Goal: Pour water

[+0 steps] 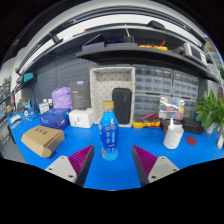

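**Sam:** Gripper view shows the claw (110, 163) low in the middle of the frame. Its two pink pads (82, 158) are spread apart and hold nothing.

**Mia:** Where is the bottle?

**Sam:** The bottle (109, 135) stands upright on the blue surface (110, 178), in the middle of the frame. It is just ahead of the pads, lined up with the gap between them. Nothing touches it yet.

**Mia:** Will it be hard to hold?

**Sam:** I think it is smooth plastic, so it may be a bit slippery. It looks full of blue drink, so it may feel heavy. It could squash if squeezed hard. I would take it around the middle, on the label, not up at the thin neck.

**Mia:** Where does the water go?

**Sam:** Maybe into the white cup (173, 135) at the right of the frame, near the plant (211, 110). I cannot see inside it.

**Mia:** Is there room to move?

**Sam:** Yes, the surface is bare between the bottle and the cup. The cardboard box (42, 140) sits at the lower left, well apart. Crates and boxes stand behind, by the wall.
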Tool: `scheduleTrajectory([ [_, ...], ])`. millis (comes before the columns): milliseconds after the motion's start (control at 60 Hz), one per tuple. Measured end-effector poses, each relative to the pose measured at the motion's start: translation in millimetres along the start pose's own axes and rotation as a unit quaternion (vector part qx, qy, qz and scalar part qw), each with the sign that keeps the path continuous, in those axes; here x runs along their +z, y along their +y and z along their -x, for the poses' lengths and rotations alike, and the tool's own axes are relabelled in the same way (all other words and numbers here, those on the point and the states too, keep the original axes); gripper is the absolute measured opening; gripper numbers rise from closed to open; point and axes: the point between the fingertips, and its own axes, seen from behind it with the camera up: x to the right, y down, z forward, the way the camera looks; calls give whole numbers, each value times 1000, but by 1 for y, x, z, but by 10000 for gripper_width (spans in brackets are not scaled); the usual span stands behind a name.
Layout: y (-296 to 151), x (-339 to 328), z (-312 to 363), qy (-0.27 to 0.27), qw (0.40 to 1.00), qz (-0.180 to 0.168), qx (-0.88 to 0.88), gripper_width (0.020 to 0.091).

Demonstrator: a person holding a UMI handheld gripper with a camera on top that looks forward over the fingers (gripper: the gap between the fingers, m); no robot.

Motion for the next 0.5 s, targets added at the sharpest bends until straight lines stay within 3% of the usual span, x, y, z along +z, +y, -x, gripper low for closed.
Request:
scheduleTrajectory([
  [133, 6, 45, 29, -5, 1000, -1, 7, 763],
  [417, 0, 117, 23, 21, 1000, -8, -2, 762],
  [500, -4, 129, 22, 25, 999, -20, -8, 712],
])
